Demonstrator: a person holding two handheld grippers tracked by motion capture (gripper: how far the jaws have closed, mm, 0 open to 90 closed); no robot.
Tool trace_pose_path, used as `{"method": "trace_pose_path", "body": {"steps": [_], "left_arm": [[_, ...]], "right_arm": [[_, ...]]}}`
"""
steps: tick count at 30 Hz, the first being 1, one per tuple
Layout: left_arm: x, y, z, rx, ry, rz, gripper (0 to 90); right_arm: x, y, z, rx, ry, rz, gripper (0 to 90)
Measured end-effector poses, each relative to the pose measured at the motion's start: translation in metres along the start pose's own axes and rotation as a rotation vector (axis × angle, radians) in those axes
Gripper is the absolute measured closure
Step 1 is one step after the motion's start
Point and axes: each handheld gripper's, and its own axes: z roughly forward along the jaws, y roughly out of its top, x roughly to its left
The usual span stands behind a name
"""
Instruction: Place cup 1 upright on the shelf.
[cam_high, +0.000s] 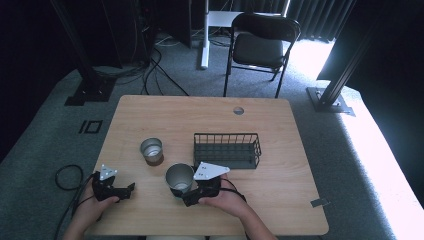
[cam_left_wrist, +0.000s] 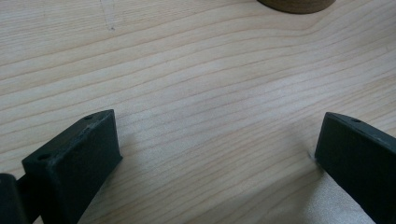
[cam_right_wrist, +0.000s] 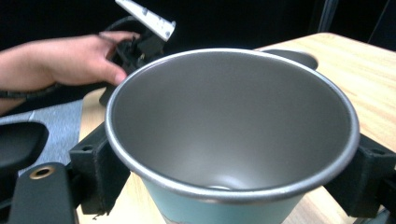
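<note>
Right gripper (cam_high: 186, 192), held in the person's right hand (cam_high: 225, 197) at the near-centre of the table (cam_high: 280, 185), has its two black jaws set against opposite sides of a metal cup (cam_high: 179, 178); in the right gripper view the cup (cam_right_wrist: 233, 140) sits upright btwn the jaws, wide steel rim up, pale teal outside, inside bare. Whether the cup rests on the wood or is lifted can't be told. Left gripper (cam_high: 122, 192), in the left hand (cam_high: 92, 207) near the table's front-left edge, has jaws spread wide w/ nothing btwn them but bare wood. A second cup (cam_high: 151, 150), brown at the base, stands just beyond and left of the held one. A dark wire basket (cam_high: 227, 150) sits right of that, near the centre.
</note>
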Motion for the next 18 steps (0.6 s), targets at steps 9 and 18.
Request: {"method": "trace_pose_path", "body": {"steps": [9, 18], "left_arm": [[0.000, 0.000, 0.000, -0.003, 0.000, -0.003, 0.5], [0.000, 0.000, 0.000, -0.002, 0.001, 0.000, 0.5]], "right_arm": [[0.001, 0.019, -0.008, -0.027, -0.004, 0.006, 13.2], [-0.006, 0.040, -0.019, -0.072, -0.044, 0.019, 13.2]]}}
